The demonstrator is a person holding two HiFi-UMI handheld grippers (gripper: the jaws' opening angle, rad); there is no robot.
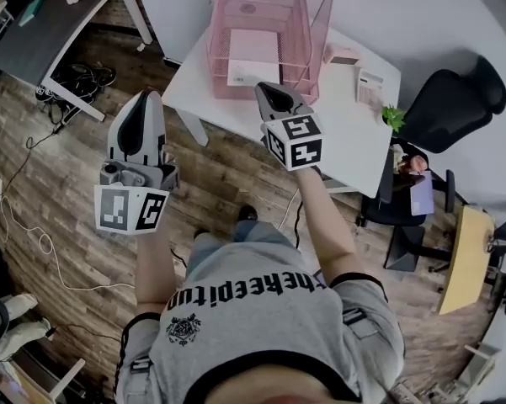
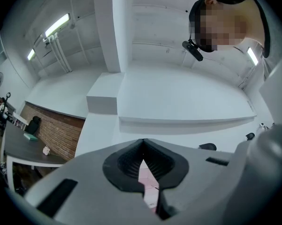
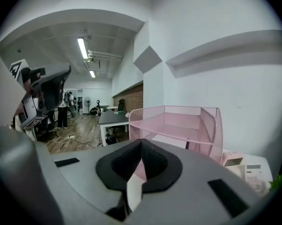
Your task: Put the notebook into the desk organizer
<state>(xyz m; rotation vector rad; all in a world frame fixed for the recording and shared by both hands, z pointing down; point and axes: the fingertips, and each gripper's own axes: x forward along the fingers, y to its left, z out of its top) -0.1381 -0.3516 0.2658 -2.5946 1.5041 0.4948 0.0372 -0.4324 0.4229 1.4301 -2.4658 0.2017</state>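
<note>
A pink mesh desk organizer [image 1: 265,32] stands at the far side of the white table [image 1: 345,146]. A pale pink-and-white notebook [image 1: 253,55] lies flat in its lower tray. My right gripper [image 1: 263,88] is shut and empty, its tip just in front of the organizer's near edge. The right gripper view shows the organizer [image 3: 178,125] close ahead, past the closed right gripper [image 3: 141,142]. My left gripper [image 1: 146,98] hangs over the wooden floor to the left of the table, shut with nothing in it. In its own view the left gripper [image 2: 141,142] tilts up toward the ceiling.
A white calculator [image 1: 370,87], a small pink object [image 1: 341,55] and a little green plant [image 1: 393,116] sit on the table's right part. A black office chair [image 1: 455,99] stands to the right. A dark desk [image 1: 50,23] and floor cables [image 1: 34,225] lie left.
</note>
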